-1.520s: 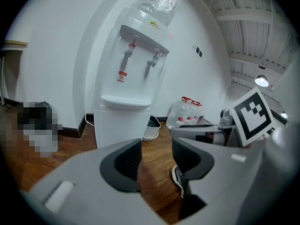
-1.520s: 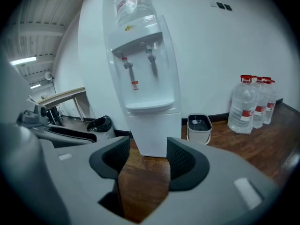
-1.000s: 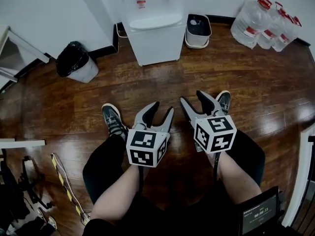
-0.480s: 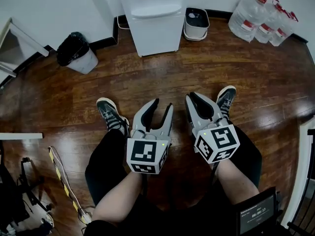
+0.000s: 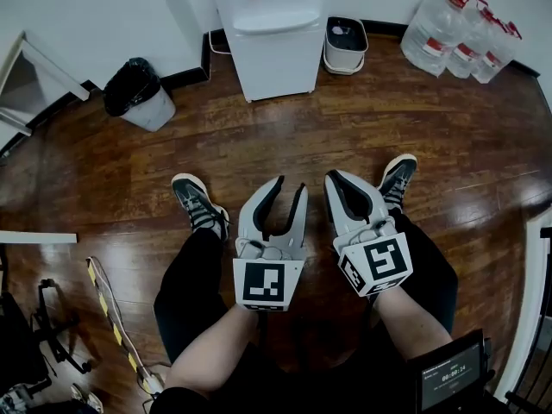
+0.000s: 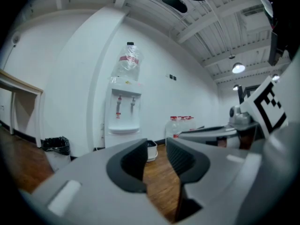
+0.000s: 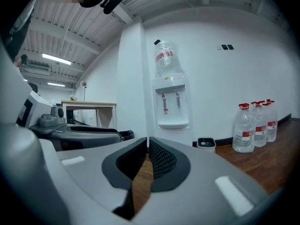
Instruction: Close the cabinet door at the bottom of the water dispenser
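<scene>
Left gripper [image 5: 290, 185]: jaws a narrow gap apart, just been closing, nothing between them, only wooden floor [image 5: 259, 136] beyond. Right gripper [image 5: 336, 179]: jaws together, just been closing, empty. Both held side by side above the knees, close but not touching. Straight ahead of both sets of jaws and well apart from them: water dispenser [image 5: 272, 46] against the white wall, bottle upside down on top. At its bottom, cabinet door [image 5: 278, 74], a flat white face turned toward the jaws, seemingly flush with the body. Left of the dispenser as seen from the jaws, black-bagged bin [image 5: 138, 100]; just right of it, small white bin [image 5: 346, 48]; further right, red-capped water jugs [image 5: 466, 34].
</scene>
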